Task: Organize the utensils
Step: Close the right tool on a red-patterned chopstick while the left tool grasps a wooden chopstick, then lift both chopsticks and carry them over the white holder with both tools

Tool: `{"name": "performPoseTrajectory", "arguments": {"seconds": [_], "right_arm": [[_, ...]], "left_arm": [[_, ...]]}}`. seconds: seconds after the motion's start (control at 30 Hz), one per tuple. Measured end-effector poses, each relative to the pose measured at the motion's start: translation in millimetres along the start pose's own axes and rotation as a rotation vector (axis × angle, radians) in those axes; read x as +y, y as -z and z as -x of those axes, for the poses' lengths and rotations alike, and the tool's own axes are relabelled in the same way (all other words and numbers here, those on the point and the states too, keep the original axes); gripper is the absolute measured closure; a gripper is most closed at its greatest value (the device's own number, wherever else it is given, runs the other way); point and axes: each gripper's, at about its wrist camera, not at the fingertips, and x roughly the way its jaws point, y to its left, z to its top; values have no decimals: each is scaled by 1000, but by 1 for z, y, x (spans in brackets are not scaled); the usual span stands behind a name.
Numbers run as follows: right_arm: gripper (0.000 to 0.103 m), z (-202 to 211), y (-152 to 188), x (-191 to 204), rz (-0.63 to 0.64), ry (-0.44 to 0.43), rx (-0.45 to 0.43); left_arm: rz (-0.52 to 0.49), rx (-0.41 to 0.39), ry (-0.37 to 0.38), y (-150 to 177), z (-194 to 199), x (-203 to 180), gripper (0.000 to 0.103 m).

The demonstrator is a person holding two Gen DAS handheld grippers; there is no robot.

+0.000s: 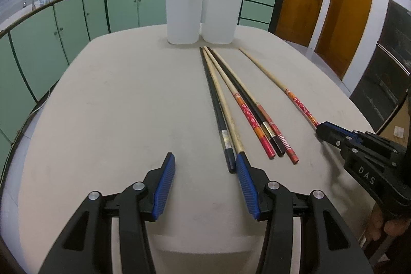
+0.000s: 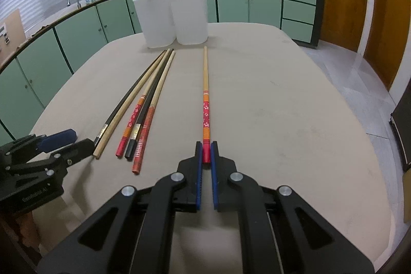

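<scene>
— Right wrist view: where's the lone chopstick?
— Red end pinched in the right gripper, shaft running straight away toward the far white holders.
— Left gripper?
— Gaping wide, near the bundle.

The right gripper has the letters "DAS" on its black body. The left gripper has small words that look like "GenRobot.AI" on its side
</scene>
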Motion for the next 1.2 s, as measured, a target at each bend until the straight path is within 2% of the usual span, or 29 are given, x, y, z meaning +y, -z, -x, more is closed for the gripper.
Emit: {"name": "performPoseTrajectory", "arguments": {"seconds": [0.2, 0.3, 0.37, 0.6, 0.87, 1.03, 1.2], "right_arm": [[98, 0, 0, 2, -1, -10, -2], [98, 2, 0, 0, -8, -15, -10], [98, 4, -1, 0, -11, -17, -17], [98, 14, -5, -1, 1, -16, -47], [98, 38, -24, -2, 30, -16, -123], [98, 57, -49, -4, 46, -29, -183], [98, 72, -80, -7, 48, -47, -224]], "left_arm": [[-16, -1, -17, 0, -2, -3, 56], [-6, -9, -20, -1, -2, -2, 76], [-3, -13, -16, -2, -3, -2, 97], [-11, -49, -10, -9, 9, -6, 97], [-22, -194, -19, -41, 60, -4, 97], [-24, -291, -13, -71, 86, -3, 97], [-31, -338, -6, -97, 91, -4, 97]]}}
